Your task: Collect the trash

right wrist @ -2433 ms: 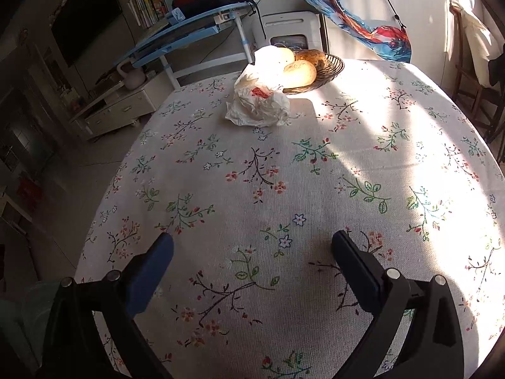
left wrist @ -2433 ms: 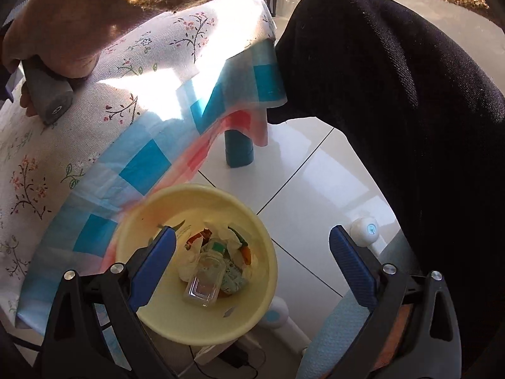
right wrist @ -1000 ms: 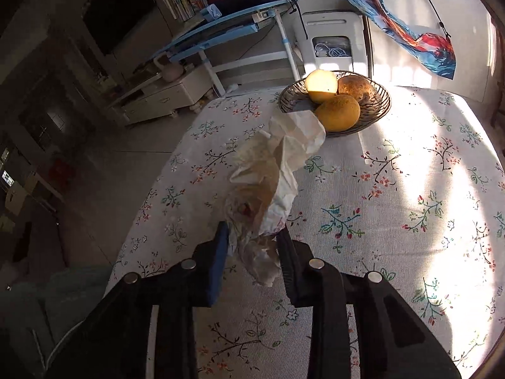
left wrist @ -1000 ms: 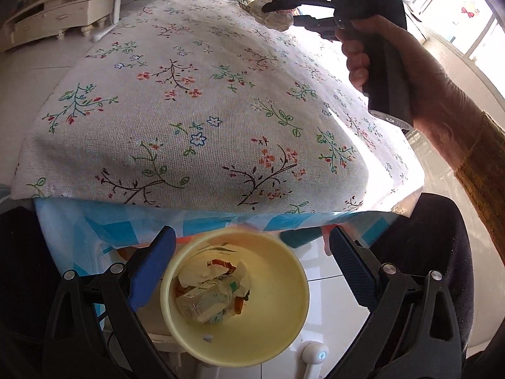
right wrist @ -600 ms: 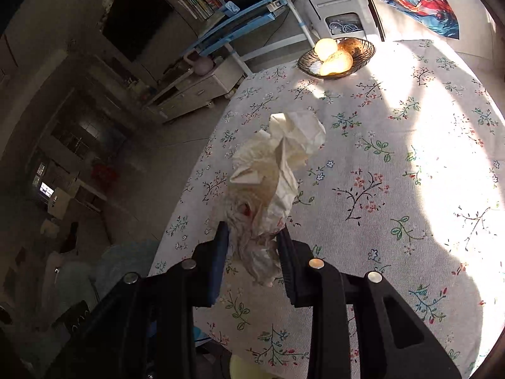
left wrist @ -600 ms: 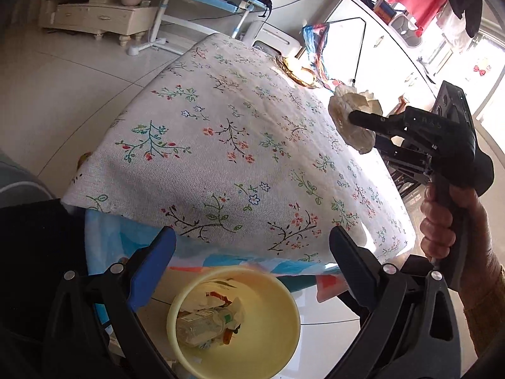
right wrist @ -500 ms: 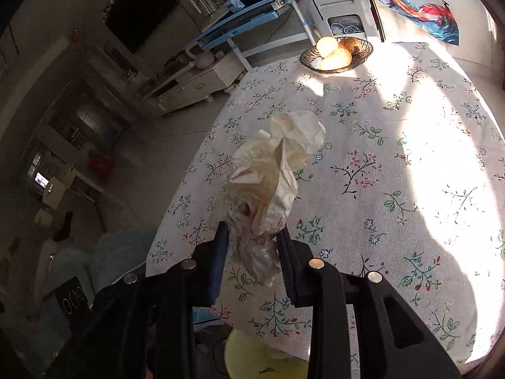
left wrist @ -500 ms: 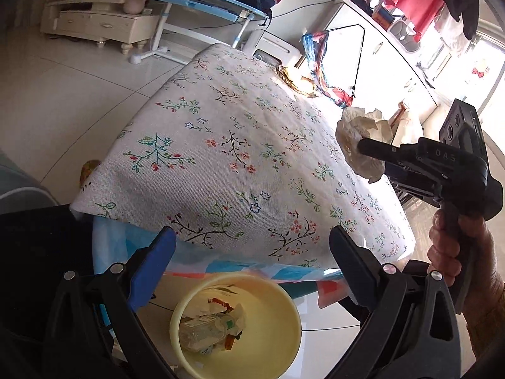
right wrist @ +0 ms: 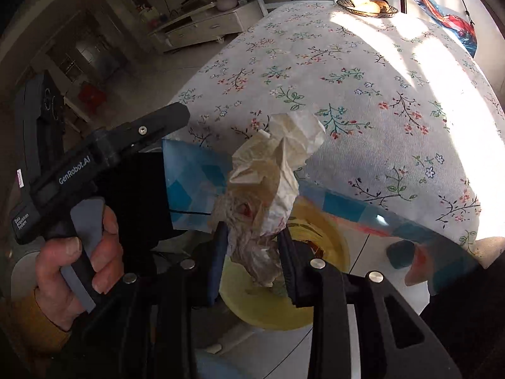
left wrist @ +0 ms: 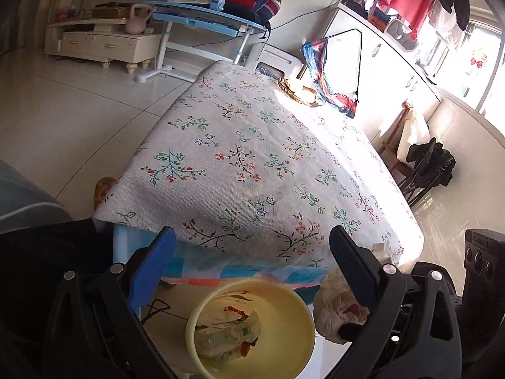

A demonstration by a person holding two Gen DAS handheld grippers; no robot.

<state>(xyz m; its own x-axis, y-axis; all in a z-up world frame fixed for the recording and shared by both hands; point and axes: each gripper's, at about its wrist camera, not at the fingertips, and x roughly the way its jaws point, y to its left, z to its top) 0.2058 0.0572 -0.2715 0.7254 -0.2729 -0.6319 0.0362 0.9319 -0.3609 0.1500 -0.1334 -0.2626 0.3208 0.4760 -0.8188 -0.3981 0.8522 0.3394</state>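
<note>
Table edge (right wrist: 394,211) overhangs bin (right wrist: 328,252); claw (right wrist: 252,246) grips wrapper (right wrist: 271,183).

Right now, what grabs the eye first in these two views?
The crumpled wrapper pinched in the right gripper, hanging just off the table's near edge. Below it on the floor, a yellow bin already holding trash. Behind, the floral tablecloth, with a fruit basket at its far end.

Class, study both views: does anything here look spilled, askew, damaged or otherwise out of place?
Nothing stands out. The tablecloth lies flat, the fruit basket sits upright, trash stays inside the yellow bin, and the right claw grips the crumpled paper.
</note>
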